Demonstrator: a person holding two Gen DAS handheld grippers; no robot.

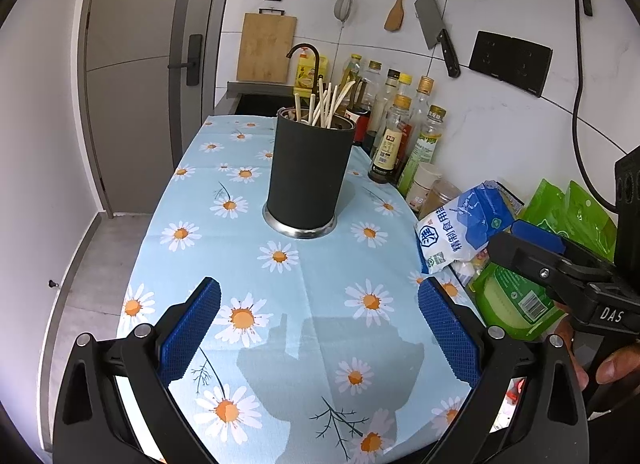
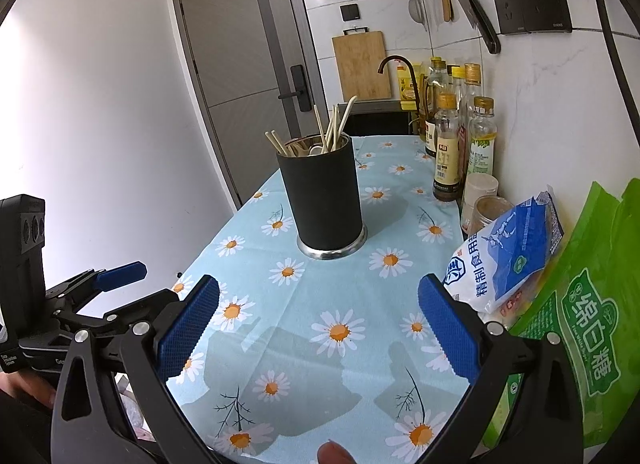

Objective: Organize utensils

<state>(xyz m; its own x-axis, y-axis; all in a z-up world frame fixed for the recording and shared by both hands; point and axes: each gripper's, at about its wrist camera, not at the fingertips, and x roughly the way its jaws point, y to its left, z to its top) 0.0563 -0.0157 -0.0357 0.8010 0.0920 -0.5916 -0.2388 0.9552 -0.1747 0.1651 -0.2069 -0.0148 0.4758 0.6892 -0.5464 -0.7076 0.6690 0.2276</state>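
A black cylindrical utensil holder (image 1: 308, 172) (image 2: 326, 200) with a steel base stands on the daisy-print cloth (image 1: 304, 284) (image 2: 304, 304). Several pale chopsticks (image 1: 326, 104) (image 2: 334, 128) and spoon handles stick up out of it. My left gripper (image 1: 320, 328) hovers open over the cloth, well short of the holder, with nothing between its blue pads. My right gripper (image 2: 318, 324) is open too, empty, at a similar distance. Each gripper shows at the edge of the other's view.
Oil and sauce bottles (image 1: 394, 132) (image 2: 448, 152) line the wall on the right. A blue-white salt bag (image 1: 460, 224) (image 2: 508, 252) and green bags (image 1: 516, 296) (image 2: 588, 324) lie at the right edge. A sink with a faucet (image 1: 304, 52) is behind; a cleaver (image 1: 436, 32) hangs on the wall.
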